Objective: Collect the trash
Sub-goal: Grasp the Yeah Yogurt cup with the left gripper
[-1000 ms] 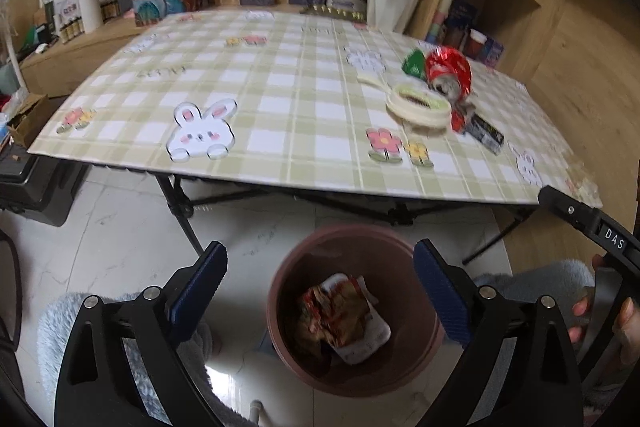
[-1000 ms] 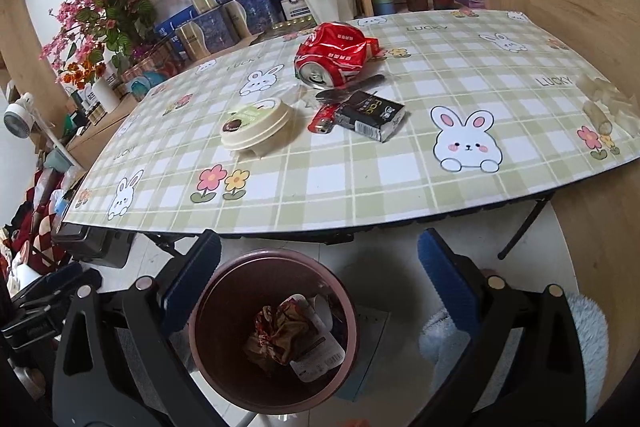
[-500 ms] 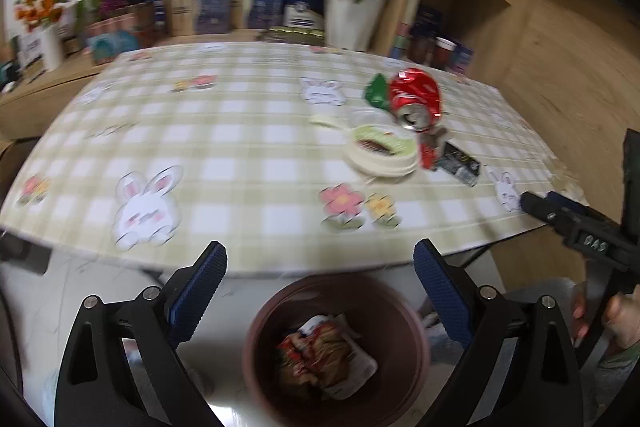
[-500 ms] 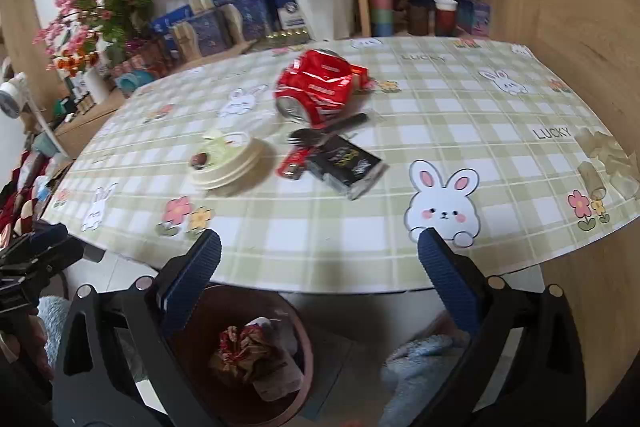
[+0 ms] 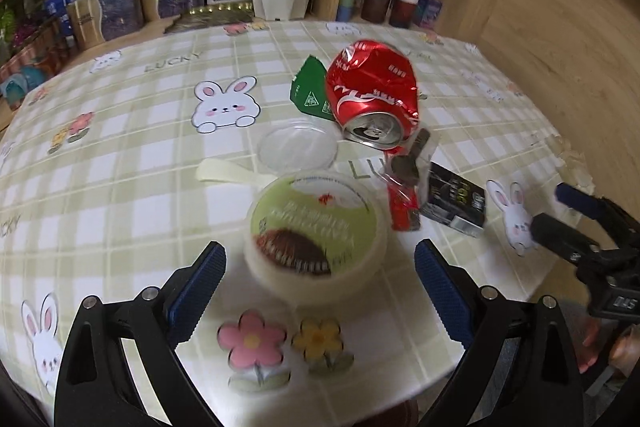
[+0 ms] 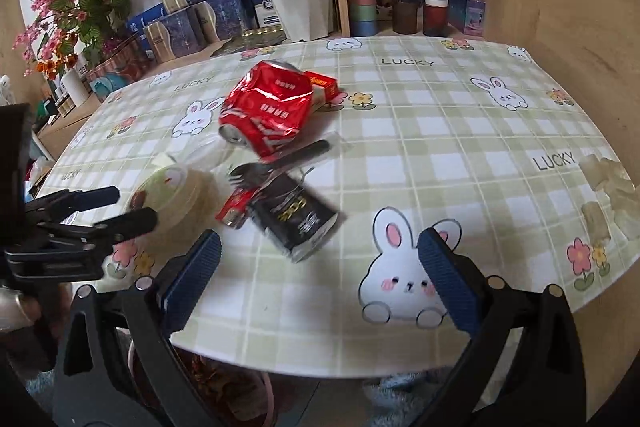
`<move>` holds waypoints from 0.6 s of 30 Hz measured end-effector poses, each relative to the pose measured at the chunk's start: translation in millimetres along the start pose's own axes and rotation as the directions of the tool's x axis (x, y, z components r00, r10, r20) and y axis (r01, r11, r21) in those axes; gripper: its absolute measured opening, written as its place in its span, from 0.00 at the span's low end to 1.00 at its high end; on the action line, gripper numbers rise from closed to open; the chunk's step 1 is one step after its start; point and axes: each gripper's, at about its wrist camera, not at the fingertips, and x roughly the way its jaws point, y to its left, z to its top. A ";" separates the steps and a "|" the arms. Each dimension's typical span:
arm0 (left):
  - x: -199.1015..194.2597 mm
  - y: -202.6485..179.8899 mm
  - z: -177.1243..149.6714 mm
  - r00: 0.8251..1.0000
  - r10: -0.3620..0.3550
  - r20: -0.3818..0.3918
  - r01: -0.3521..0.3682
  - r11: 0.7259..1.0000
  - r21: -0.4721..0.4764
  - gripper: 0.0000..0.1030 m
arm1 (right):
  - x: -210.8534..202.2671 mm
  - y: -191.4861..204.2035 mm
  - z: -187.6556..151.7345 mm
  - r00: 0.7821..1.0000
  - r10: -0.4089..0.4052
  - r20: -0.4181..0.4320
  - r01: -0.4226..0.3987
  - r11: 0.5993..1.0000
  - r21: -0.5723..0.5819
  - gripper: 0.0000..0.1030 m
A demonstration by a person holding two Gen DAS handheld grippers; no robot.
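Cream pudding cup (image 5: 316,235), lower centre of frame, sits directly ahead between the spread fingers of the left gripper (image 5: 320,291); right gripper (image 6: 318,285), also spread, farther right.

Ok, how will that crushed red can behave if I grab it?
The can looks dented and lies on its side, so it is probably light and may roll if nudged. Its creased walls will likely give further under squeezing.

On the table (image 5: 120,187), a cup (image 5: 316,231) sits left of a box (image 5: 454,199), a can (image 5: 372,95) behind both.
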 end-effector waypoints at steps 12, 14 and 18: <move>-1.8 20.5 9.9 0.999 -0.020 0.029 0.022 0.995 -0.097 0.80 | 22.3 -9.2 30.0 0.995 0.097 -0.004 -0.097 0.995 0.018 0.94; -14.0 21.7 12.0 0.998 -0.024 0.056 0.030 0.995 -0.097 0.80 | 29.5 -9.2 41.1 0.994 0.112 0.003 -0.112 0.993 0.026 0.94; -36.5 31.8 16.9 0.994 -0.015 0.106 0.029 0.992 -0.124 0.80 | 51.3 -8.3 73.0 0.992 0.123 0.025 -0.123 0.992 0.024 0.94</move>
